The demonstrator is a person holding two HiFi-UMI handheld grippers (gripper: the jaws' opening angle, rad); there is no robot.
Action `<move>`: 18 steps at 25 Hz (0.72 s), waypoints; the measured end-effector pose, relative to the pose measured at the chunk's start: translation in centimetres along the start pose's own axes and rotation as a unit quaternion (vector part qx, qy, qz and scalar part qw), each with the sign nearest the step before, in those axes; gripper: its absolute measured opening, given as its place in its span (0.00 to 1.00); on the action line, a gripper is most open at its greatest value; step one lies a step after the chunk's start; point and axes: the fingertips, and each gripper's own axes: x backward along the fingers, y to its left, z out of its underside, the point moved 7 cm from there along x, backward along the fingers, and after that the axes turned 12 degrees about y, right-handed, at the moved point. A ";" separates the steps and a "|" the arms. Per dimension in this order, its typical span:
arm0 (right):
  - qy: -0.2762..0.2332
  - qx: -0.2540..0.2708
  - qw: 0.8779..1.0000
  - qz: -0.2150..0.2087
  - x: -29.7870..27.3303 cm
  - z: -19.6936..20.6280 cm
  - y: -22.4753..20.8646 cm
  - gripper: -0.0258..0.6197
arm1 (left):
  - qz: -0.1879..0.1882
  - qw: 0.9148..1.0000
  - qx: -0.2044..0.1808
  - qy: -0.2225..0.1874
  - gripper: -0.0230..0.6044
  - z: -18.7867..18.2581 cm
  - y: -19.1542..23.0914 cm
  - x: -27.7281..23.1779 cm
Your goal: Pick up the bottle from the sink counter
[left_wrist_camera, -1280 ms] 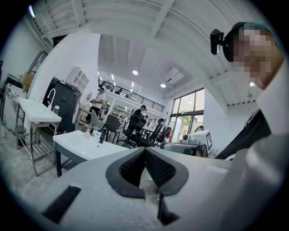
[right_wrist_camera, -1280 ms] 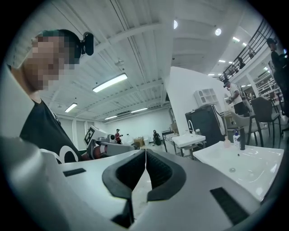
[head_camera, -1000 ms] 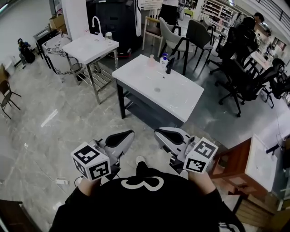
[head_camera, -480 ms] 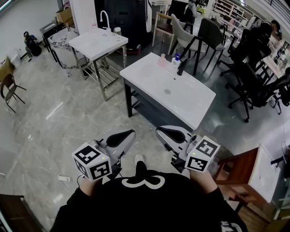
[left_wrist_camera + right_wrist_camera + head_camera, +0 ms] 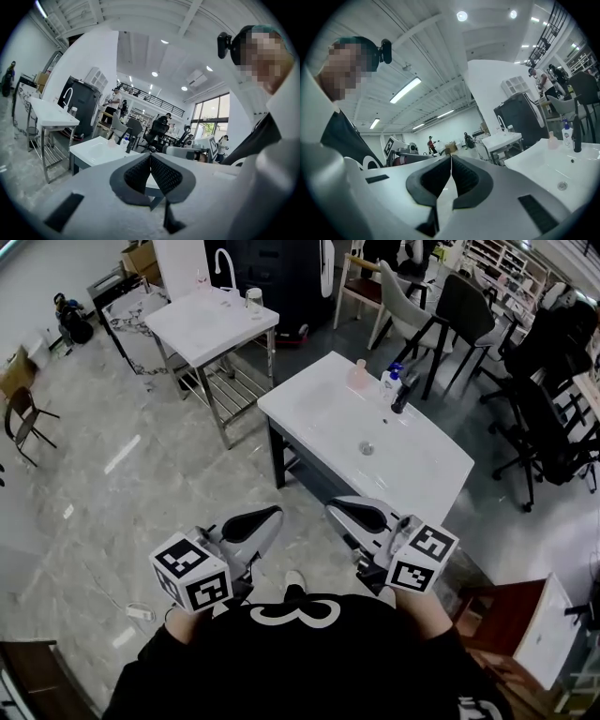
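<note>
Bottle (image 5: 389, 381) stands upright at the far edge of the sink surface (image 5: 427, 470), beside the faucet (image 5: 403, 395). It lies well ahead and rightward, nearer the right gripper (image 5: 335, 510) than the left gripper (image 5: 270, 516). Both pairs of jaws are clenched, empty.

Grey marbled floor (image 5: 141, 474) spreads below and left of your jaws. Far ahead to their left, a steel-legged table (image 5: 211, 320) stands before a black cabinet (image 5: 272, 277). Ahead right are dark chairs (image 5: 553, 381). A wooden cabinet (image 5: 497, 615) sits close right. Strip lights (image 5: 405, 90) line the white ceiling (image 5: 440, 70).
</note>
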 end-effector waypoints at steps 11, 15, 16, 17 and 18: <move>-0.045 -0.004 0.999 -0.011 -2.7 -4.3 -9.8 0.06 | -0.015 0.998 -0.042 0.033 0.06 -6.9 6.0 -7.5; -0.047 0.007 0.999 0.001 -1.9 -5.2 -11.2 0.06 | 0.003 0.997 -0.068 0.033 0.06 -8.5 6.1 -9.5; -0.047 0.005 0.999 0.005 -1.7 -5.2 -11.5 0.06 | 0.007 0.997 -0.068 0.032 0.06 -8.7 6.3 -9.9; -0.046 0.002 0.999 0.010 -1.5 -5.1 -11.8 0.06 | 0.010 0.997 -0.067 0.031 0.06 -8.7 6.5 -10.2; -0.043 0.000 0.999 0.017 -1.4 -4.9 -12.1 0.06 | 0.014 0.997 -0.066 0.032 0.06 -8.7 6.7 -10.6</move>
